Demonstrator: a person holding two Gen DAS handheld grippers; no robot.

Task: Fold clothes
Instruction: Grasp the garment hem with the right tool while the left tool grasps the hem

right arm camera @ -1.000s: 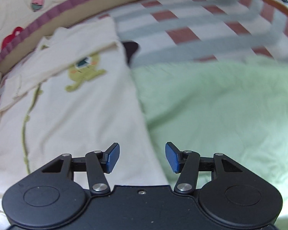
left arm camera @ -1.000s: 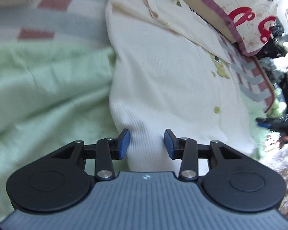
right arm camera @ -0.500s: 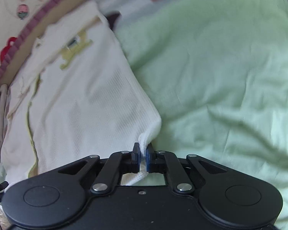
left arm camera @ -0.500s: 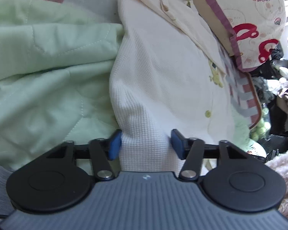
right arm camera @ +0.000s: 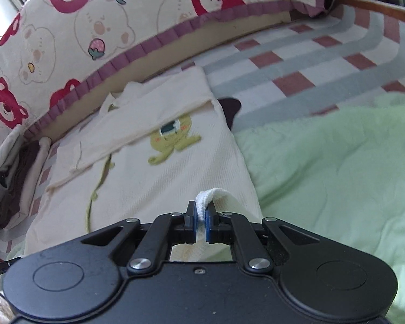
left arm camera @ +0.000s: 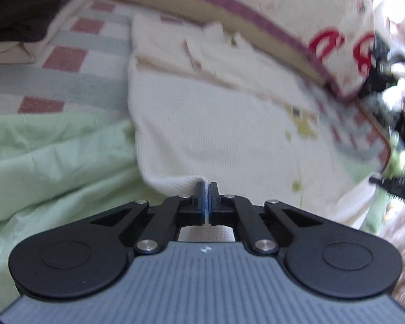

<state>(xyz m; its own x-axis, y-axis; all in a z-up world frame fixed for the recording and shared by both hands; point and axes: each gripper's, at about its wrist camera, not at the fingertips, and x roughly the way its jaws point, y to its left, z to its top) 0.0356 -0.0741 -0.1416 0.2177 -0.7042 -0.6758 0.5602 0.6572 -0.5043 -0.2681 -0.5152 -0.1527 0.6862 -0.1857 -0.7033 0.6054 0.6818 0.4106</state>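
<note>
Left claw [left arm camera: 207, 199] clamps the cream shirt's [left arm camera: 216, 135] near hem; right claw [right arm camera: 200, 222] pinches its corner.

A cream waffle-knit baby garment [right arm camera: 175, 172] lies spread face up on the bed, its collar at the far end and its hem at the near end. Its front carries a yellow-green cartoon creature [right arm camera: 172, 140] on the chest, a thin green placket line with small buttons running down toward the hem, and a paler sleeve [left arm camera: 229, 62] folded across the top. Both near hem corners are pinched up off the bed, the fabric bunched into a small raised fold.
</note>
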